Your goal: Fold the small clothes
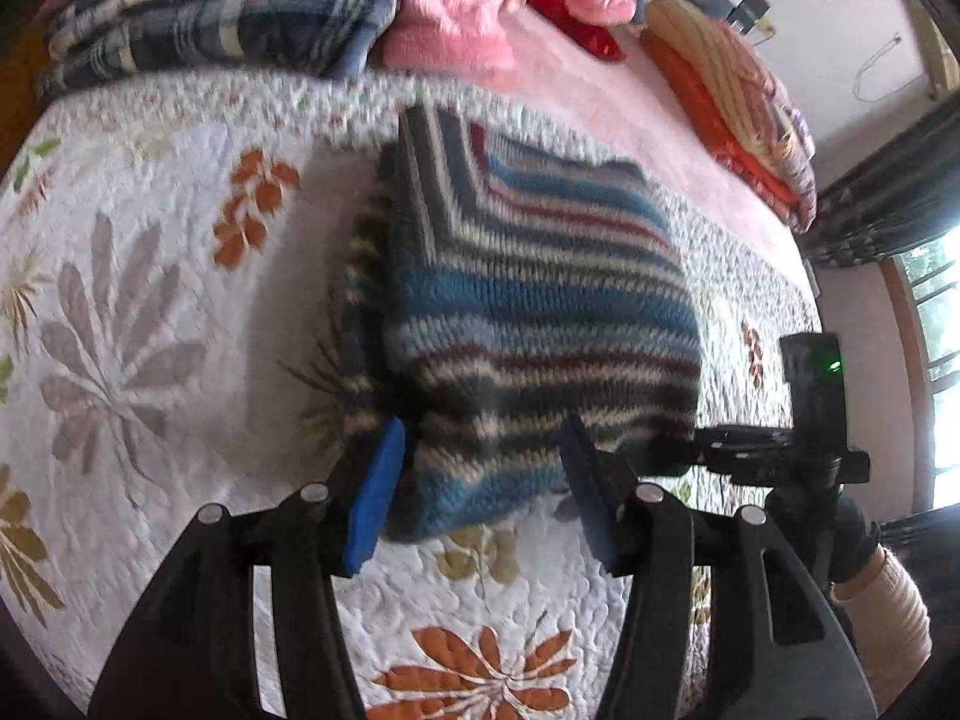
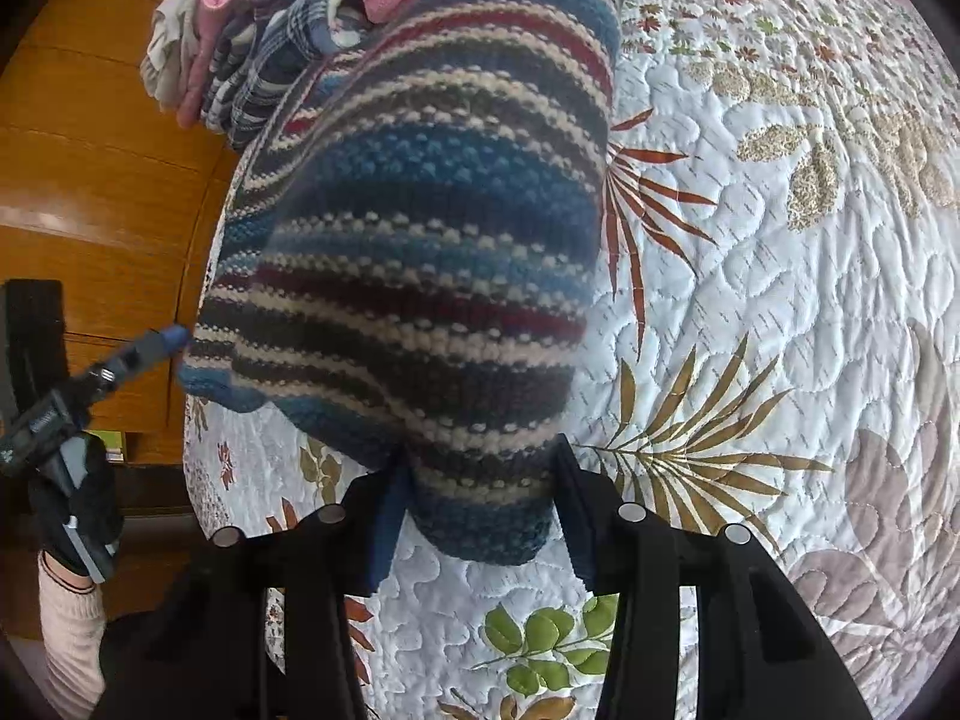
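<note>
A striped knitted garment (image 1: 528, 312), in blue, grey, cream and dark red, lies folded into a thick block on the floral quilt (image 1: 150, 252). My left gripper (image 1: 480, 498) is open. Its blue pads (image 1: 375, 504) stand on either side of the garment's near edge. In the right wrist view the same garment (image 2: 420, 228) bulges up towards the camera. My right gripper (image 2: 483, 510) is open too, and the garment's near end sits between its fingers. Each gripper also shows in the other's view, at a corner of the garment: the right gripper (image 1: 720, 450) and the left gripper (image 2: 168, 339).
A pile of clothes lies at the quilt's far edge: plaid blue cloth (image 1: 210, 18), pink knitwear (image 1: 456, 6), something red (image 1: 576, 30). An orange striped blanket (image 1: 732, 96) lies at the right. A wooden panel (image 2: 90, 150) borders the bed. A gloved hand (image 1: 852, 540) holds the right gripper.
</note>
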Demonstrator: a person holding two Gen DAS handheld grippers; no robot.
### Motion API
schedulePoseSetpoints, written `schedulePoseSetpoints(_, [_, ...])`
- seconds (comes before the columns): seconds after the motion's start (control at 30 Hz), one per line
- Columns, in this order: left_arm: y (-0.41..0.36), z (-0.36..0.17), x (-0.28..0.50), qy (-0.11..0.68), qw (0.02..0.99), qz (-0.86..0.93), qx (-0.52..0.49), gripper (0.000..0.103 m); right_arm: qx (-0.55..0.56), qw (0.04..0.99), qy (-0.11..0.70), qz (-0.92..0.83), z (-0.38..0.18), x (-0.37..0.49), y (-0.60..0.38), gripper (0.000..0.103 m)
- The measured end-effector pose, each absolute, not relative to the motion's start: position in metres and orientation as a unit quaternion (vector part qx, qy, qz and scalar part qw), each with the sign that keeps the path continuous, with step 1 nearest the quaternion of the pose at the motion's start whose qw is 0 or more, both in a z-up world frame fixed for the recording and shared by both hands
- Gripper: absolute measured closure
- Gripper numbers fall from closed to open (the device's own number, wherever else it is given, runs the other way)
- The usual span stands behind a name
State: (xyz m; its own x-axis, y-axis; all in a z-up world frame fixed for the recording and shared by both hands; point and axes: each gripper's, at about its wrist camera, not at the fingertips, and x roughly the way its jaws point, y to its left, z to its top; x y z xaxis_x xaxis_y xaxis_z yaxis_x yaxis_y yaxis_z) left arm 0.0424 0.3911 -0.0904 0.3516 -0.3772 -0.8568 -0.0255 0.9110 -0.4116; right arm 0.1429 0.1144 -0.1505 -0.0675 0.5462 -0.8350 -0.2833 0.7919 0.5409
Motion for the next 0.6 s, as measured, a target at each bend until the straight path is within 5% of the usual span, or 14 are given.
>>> schedulePoseSetpoints(0.1, [0.393,-0.107,0.046,0.578,0.787,-0.111,-0.185,0.053,0.098,0.676,0.661,0.312,-0.148,0.142,0.116,0.057])
schedulePoseSetpoints(0.13, [0.396,-0.112,0.046,0.580,0.785,-0.108,-0.191,0.061,0.098,0.675,0.661,0.313,-0.148,0.142,0.117,0.059])
schedulePoseSetpoints(0.17, [0.400,-0.115,0.047,0.579,0.781,-0.114,-0.205,0.086,0.099,0.674,0.661,0.316,-0.147,0.143,0.117,0.061])
schedulePoseSetpoints(0.2, [0.408,-0.118,0.048,0.576,0.774,-0.124,-0.233,0.089,0.099,0.673,0.660,0.319,-0.146,0.143,0.116,0.065])
schedulePoseSetpoints(0.6, [0.427,-0.161,0.043,0.611,0.756,-0.113,-0.205,0.092,0.049,0.666,0.671,0.323,-0.147,0.139,0.118,0.075])
